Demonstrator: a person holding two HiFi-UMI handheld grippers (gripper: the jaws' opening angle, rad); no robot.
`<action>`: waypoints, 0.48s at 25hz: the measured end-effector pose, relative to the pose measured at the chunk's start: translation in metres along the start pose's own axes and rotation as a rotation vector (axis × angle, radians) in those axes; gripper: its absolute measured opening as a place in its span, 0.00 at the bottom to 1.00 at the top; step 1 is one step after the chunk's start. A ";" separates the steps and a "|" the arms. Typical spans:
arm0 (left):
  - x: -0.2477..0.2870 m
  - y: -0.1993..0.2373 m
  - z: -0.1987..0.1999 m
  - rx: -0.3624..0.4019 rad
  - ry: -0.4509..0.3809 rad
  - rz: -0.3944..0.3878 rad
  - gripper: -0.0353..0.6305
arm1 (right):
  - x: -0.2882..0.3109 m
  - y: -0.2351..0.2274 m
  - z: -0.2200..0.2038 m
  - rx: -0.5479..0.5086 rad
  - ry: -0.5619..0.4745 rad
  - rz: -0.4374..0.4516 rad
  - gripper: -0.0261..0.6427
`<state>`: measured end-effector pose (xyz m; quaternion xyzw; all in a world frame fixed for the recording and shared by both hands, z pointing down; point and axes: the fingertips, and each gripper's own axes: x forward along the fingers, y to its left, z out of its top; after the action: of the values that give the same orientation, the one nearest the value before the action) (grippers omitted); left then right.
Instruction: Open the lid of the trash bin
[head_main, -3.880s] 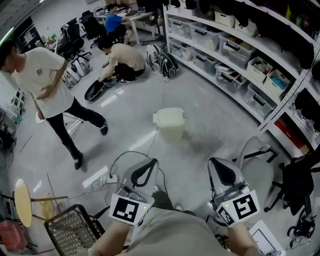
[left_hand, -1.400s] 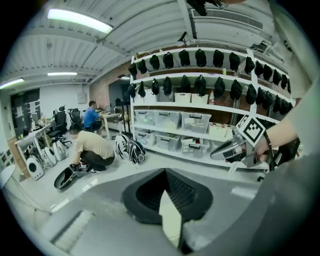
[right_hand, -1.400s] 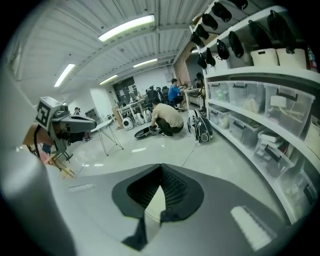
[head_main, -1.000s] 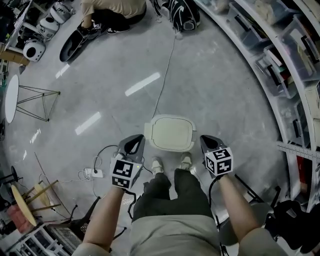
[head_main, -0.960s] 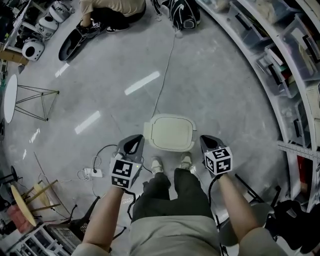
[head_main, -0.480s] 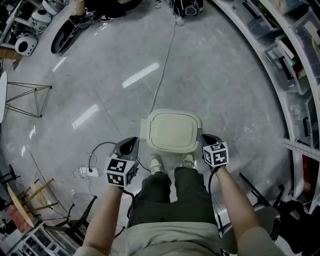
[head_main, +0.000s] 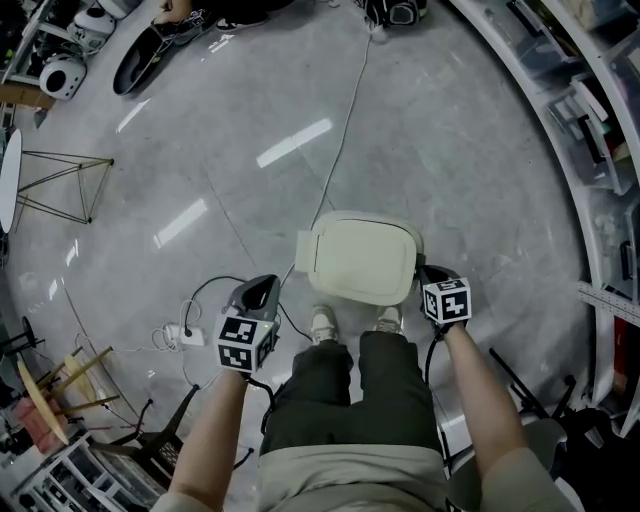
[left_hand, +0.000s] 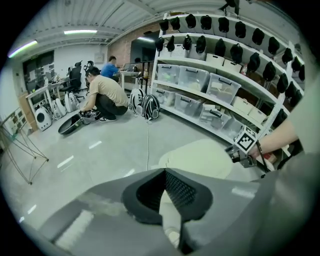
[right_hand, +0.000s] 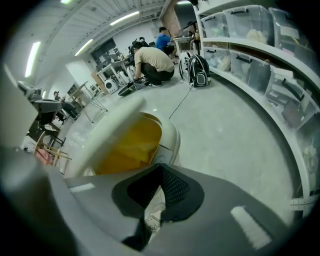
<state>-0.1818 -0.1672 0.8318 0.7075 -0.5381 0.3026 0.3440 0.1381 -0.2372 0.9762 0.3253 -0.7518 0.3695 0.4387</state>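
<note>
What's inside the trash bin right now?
Under the partly raised lid, the trash bin shows a yellow lining or bag. Whatever lies deeper is covered by the lid and the right gripper.

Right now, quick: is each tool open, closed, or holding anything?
Left tool: closed, holding nothing.
Right tool: closed, holding nothing.

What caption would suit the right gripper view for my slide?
Right gripper, jaws shut, near a cream trash bin whose lid is tilted up, showing a yellow interior.

Workshop: concrete floor (head_main: 440, 130), storage shelves (left_hand: 210, 90) with bins.
</note>
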 end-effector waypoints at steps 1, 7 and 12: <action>-0.004 0.002 -0.001 0.006 0.000 0.006 0.06 | 0.000 0.000 0.000 0.003 0.005 0.003 0.05; -0.036 0.015 0.008 -0.014 -0.024 0.048 0.06 | -0.005 0.004 0.007 0.066 0.025 -0.019 0.04; -0.075 0.021 0.026 -0.013 -0.042 0.056 0.06 | -0.048 0.042 0.044 0.142 -0.069 0.005 0.04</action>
<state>-0.2183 -0.1506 0.7597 0.6961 -0.5668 0.2936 0.3285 0.1048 -0.2442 0.9065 0.3665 -0.7389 0.4117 0.3876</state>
